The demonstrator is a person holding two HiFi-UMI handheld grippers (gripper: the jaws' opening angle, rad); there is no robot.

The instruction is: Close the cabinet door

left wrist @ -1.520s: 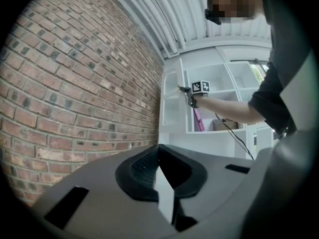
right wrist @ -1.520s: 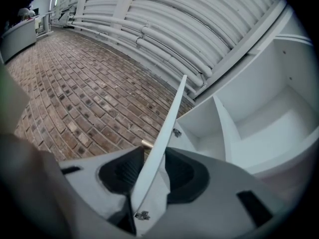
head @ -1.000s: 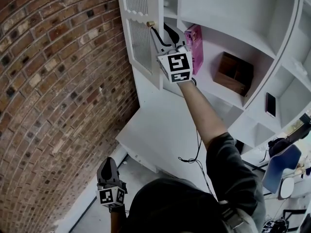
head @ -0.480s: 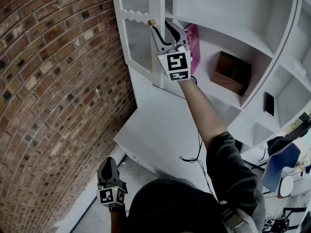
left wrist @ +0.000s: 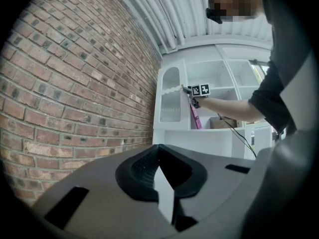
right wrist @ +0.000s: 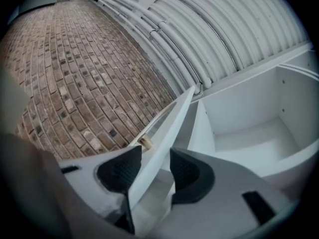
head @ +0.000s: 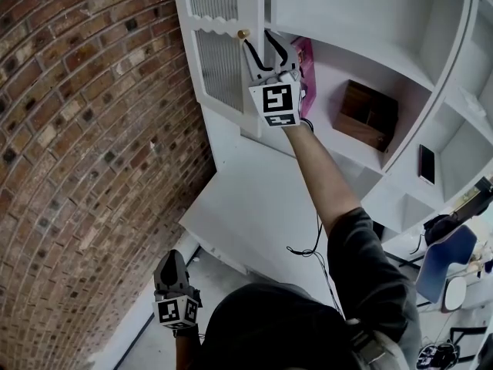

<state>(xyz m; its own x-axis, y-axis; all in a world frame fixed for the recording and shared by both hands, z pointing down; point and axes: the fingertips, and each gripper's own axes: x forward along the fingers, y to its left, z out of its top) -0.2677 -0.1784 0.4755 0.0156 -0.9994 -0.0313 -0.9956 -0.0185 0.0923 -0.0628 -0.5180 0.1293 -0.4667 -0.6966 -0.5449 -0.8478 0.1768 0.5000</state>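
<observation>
- The right gripper (head: 258, 42) is up at the free edge of the white cabinet door (head: 219, 75), just beside its little brass knob (head: 243, 34).
- Its jaws have just been easing apart. The door edge sits between them, with a visible gap on one side (so no real clamp).
- The door's ajar, angled off the white shelf unit (head: 254, 199), next to the brick wall (head: 85, 145).
- The left gripper (head: 171, 257) hangs low, jaws together on nothing.
- A pink pack (head: 307, 62) and a wooden box (head: 370, 118) sit on the open shelf.
</observation>
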